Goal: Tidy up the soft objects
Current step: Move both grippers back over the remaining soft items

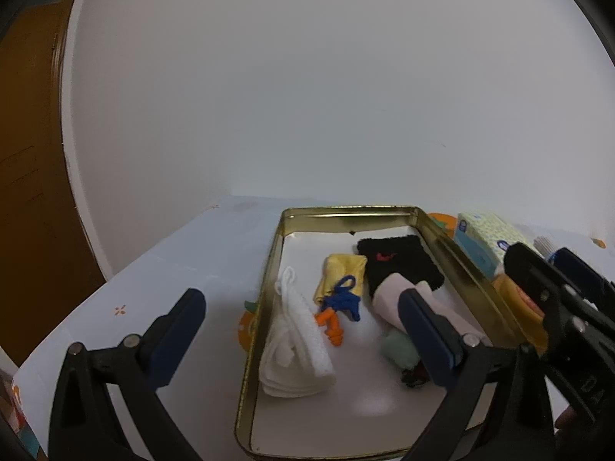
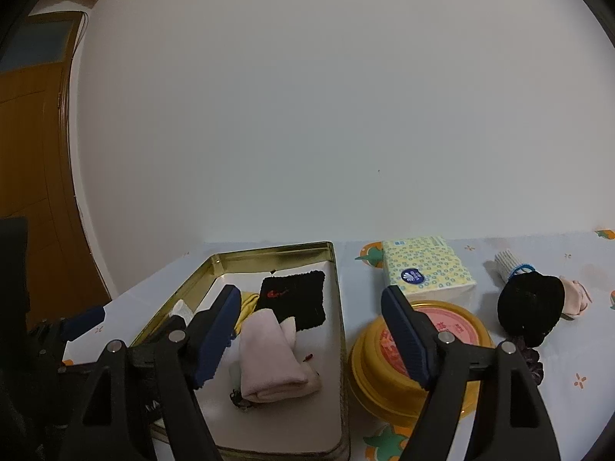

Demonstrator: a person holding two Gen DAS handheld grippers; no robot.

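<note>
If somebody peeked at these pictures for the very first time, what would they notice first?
Probably the shiny gold tin tray on the table, with soft things in it: a black cloth, a folded white cloth and a rolled pink cloth. Then the round yellow tin just right of the tray, with the tissue pack behind it. Both grippers, left and right, hang open and empty.

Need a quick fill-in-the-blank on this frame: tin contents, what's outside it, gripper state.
1. The black cloth with the red logo lies inside the gold ____.
2. The tissue pack sits on the table, ____ the tin.
3. Both the left gripper and the right gripper are ____ and hold nothing.
4. The earplugs on the blue cord are ____ in colour.

Missing words: tin; outside; open; orange
</note>
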